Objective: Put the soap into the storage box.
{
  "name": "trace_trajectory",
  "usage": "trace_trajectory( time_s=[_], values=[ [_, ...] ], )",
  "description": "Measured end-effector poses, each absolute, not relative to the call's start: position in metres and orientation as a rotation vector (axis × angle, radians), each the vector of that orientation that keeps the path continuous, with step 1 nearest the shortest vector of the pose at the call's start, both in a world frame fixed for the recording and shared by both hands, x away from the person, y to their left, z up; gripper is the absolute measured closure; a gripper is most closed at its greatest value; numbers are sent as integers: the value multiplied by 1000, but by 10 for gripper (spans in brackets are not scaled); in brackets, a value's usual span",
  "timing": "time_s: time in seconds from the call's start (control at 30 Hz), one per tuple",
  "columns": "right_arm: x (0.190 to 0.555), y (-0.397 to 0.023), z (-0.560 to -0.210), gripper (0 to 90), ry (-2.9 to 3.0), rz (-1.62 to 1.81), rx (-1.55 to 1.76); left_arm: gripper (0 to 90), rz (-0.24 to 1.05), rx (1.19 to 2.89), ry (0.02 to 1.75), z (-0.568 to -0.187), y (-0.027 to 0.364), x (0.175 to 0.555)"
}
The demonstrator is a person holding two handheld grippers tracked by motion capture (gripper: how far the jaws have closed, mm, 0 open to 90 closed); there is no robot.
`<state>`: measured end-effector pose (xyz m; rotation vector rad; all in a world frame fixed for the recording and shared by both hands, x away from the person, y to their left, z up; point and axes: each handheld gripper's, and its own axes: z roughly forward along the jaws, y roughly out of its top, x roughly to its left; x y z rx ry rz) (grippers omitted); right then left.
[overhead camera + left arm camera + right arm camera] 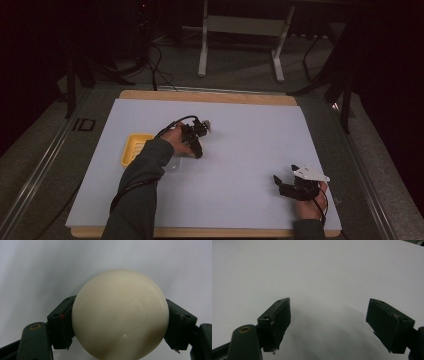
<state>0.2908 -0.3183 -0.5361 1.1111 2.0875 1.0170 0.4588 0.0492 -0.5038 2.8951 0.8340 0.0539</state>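
Two grippers: the left gripper (199, 131) has the work, the right gripper (289, 184) waits at about 4 o'clock on the table (250, 150).
Ball: a cream ball (120, 315) sits between the left jaws, a black pad pressed on each side at its widest part; in the high view it lies just above the table's centre, toward 11 o'clock.
Tray: a yellow tray (134, 148) lies at 9 o'clock from the ball, near the left forearm, and looks the likely place for the ball.
Step in hand: carrying the gripped ball, as I judge it.
How to do it well: keep the squeeze steady, since a smooth round ball can pop out of flat pads; hold the pads at the ball's middle line; move level and slowly; lower it until it rests before letting go, so it does not roll.
Left gripper state: clamped on the ball, jaws spread about as wide as the ball.
Right gripper state: jaws wide apart, nothing between them, hovering low over the bare white table cover.
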Motion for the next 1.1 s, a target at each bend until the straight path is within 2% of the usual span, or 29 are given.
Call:
trace_trajectory(
  time_s=[0.5,1.1],
  values=[
    [291,-318,-536,199,2088,1018,1110,246,56,2948,778,-501,45,454],
    [291,-318,-536,199,2087,1017,1107,246,74,2908,778,-473,57,445]
  ],
)
